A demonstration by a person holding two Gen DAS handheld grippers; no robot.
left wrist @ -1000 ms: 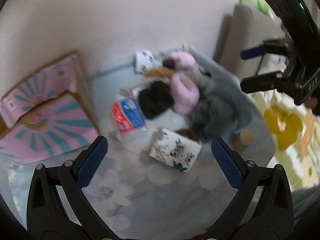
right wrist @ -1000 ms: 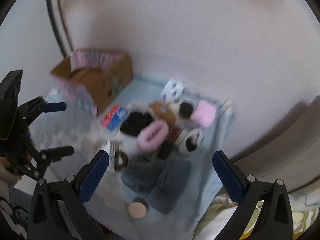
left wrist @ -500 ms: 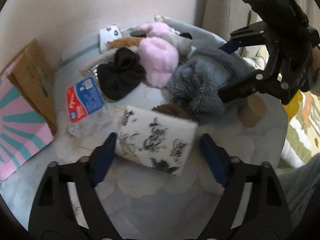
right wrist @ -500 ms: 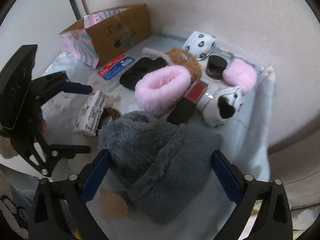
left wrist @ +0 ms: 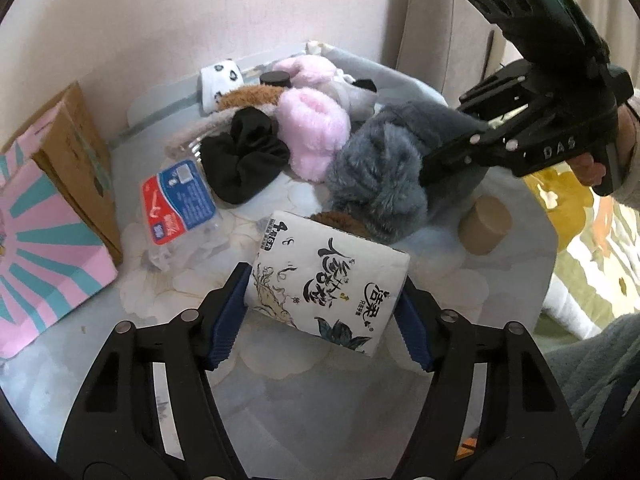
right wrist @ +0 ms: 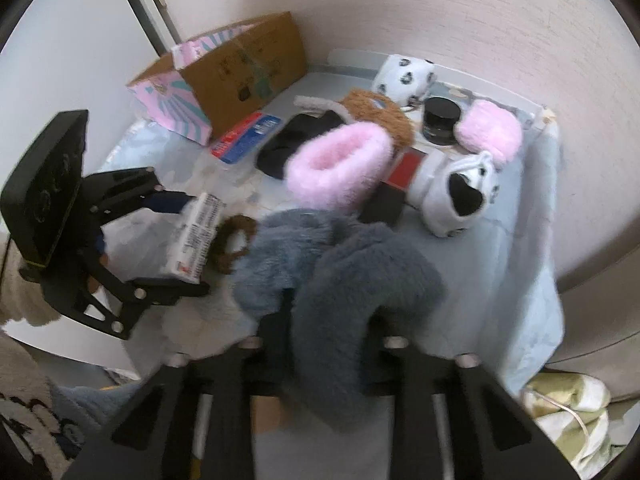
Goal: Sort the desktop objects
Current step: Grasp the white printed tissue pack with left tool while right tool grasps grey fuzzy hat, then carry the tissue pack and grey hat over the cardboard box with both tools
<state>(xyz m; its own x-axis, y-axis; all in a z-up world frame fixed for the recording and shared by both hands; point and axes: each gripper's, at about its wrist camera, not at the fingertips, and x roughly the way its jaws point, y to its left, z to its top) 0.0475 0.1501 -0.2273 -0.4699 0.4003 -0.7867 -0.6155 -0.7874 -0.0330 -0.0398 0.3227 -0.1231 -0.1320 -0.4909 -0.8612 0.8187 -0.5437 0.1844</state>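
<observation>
My left gripper (left wrist: 322,312) is shut on a white tissue pack (left wrist: 326,286) printed with black ink drawings; both blue pads press its sides. It also shows in the right wrist view (right wrist: 196,236). My right gripper (right wrist: 326,320) is shut on a grey furry slipper (right wrist: 352,296), whose fur hides the fingertips. That slipper (left wrist: 380,168) and the right gripper (left wrist: 520,136) appear at the right of the left wrist view. A pink furry slipper (right wrist: 338,164), black scrunchie (left wrist: 244,152) and brown scrunchie (right wrist: 234,240) lie nearby.
An open cardboard box (right wrist: 228,76) with pink and teal flaps stands at the left. A red and blue packet (left wrist: 178,200), black jar (right wrist: 440,120), panda slippers (right wrist: 456,192), pink puff (right wrist: 488,132) and a cardboard roll (left wrist: 484,224) lie on the blue cloth (left wrist: 320,400).
My left gripper closed from wide open onto the tissue pack. My right gripper came down and closed on the grey slipper.
</observation>
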